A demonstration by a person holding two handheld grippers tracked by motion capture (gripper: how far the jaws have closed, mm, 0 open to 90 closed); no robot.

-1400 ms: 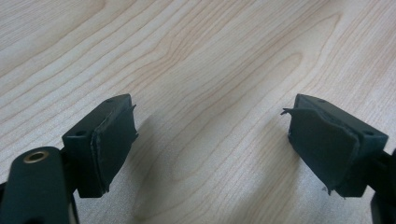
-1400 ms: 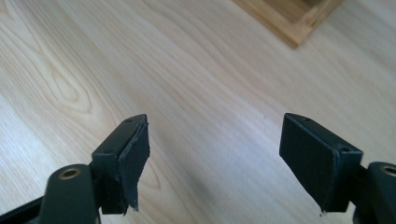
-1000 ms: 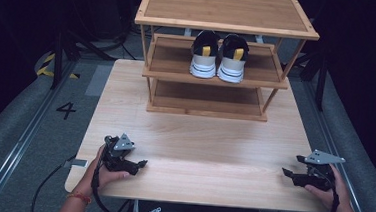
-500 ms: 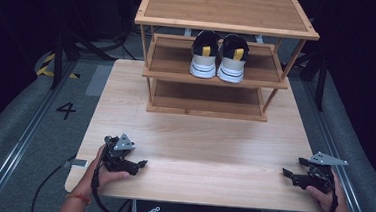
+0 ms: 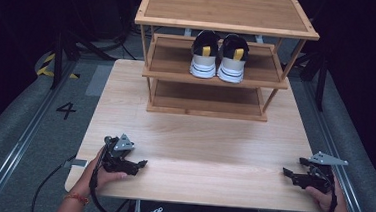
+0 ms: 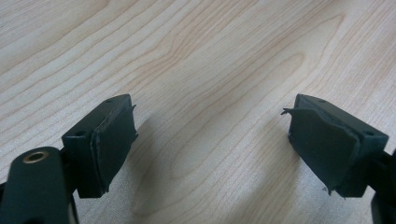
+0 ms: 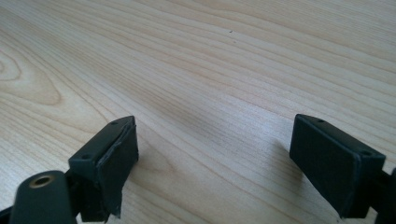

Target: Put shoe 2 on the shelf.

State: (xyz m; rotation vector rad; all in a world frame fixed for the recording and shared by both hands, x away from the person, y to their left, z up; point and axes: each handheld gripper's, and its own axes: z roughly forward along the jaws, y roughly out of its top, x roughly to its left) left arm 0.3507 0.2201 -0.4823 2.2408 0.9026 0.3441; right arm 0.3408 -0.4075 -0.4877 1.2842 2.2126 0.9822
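A three-tier wooden shoe rack [image 5: 225, 26] stands at the far side of the light wood table [image 5: 204, 137]. A pair of black, white and yellow sneakers [image 5: 218, 57] sits on its middle shelf, heels toward me. My left gripper [image 5: 142, 164] rests on the table near the front left corner, held by a hand, jaws pointing right. My right gripper [image 5: 285, 171] rests near the front right corner, jaws pointing left. In the left gripper view the left gripper [image 6: 212, 140] stands open over bare wood. In the right gripper view the right gripper [image 7: 215, 154] is open too, nothing between its pads.
The rack's top shelf [image 5: 228, 8] and bottom shelf [image 5: 207, 93] hold nothing. Grey floor with a painted number 4 [image 5: 66, 110] lies left of the table. A cable [image 5: 55, 177] trails off the front left.
The right gripper has slid slightly toward the front right edge of the table. The left gripper has stayed put.
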